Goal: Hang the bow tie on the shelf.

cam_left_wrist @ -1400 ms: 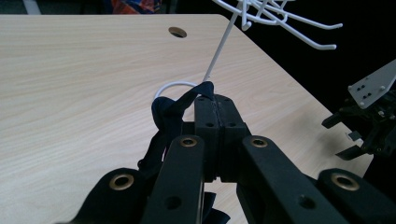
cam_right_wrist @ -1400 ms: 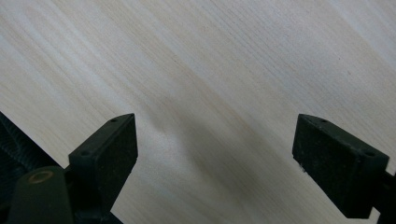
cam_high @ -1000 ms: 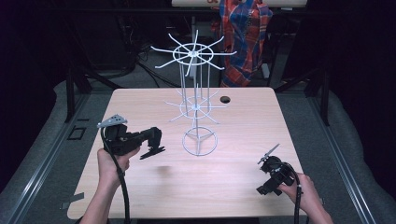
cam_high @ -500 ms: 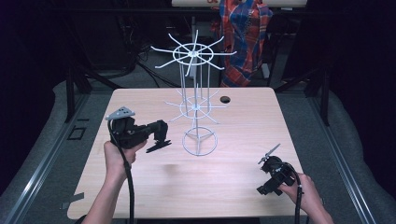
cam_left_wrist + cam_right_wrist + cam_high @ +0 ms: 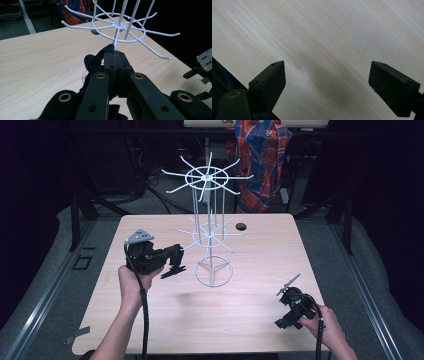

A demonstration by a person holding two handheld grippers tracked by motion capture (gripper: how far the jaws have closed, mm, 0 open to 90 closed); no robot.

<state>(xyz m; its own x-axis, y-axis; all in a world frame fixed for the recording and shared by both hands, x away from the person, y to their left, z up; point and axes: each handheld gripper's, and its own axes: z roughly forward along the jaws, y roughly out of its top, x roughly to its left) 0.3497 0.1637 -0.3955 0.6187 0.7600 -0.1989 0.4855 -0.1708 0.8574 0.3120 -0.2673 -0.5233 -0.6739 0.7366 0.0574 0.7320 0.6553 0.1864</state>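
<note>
A white wire rack (image 5: 209, 235) stands mid-table on a ring base, with two tiers of radiating hooks. My left gripper (image 5: 180, 252) hovers just left of it, level with the lower tier, and is shut on a dark, soft-looking item (image 5: 172, 270) that hangs below the jaws. In the left gripper view the left gripper (image 5: 115, 53) has its pads pressed together, with dark blue material (image 5: 93, 61) bulging out beside them and the rack's lower hooks (image 5: 140, 37) close ahead. My right gripper (image 5: 281, 310) sits low over the table's front right, open. The right gripper (image 5: 327, 72) has only bare wood between its wide-apart pads.
The table (image 5: 160, 320) is pale wood with a small round hole (image 5: 241, 226) near its far edge. A plaid garment (image 5: 260, 160) hangs behind the table. Dark floor and metal rails surround it. The other gripper (image 5: 202, 67) shows at the right edge of the left gripper view.
My left gripper has moved right and a little up toward the rack, carrying the dark item. The right gripper has stayed where it was.
</note>
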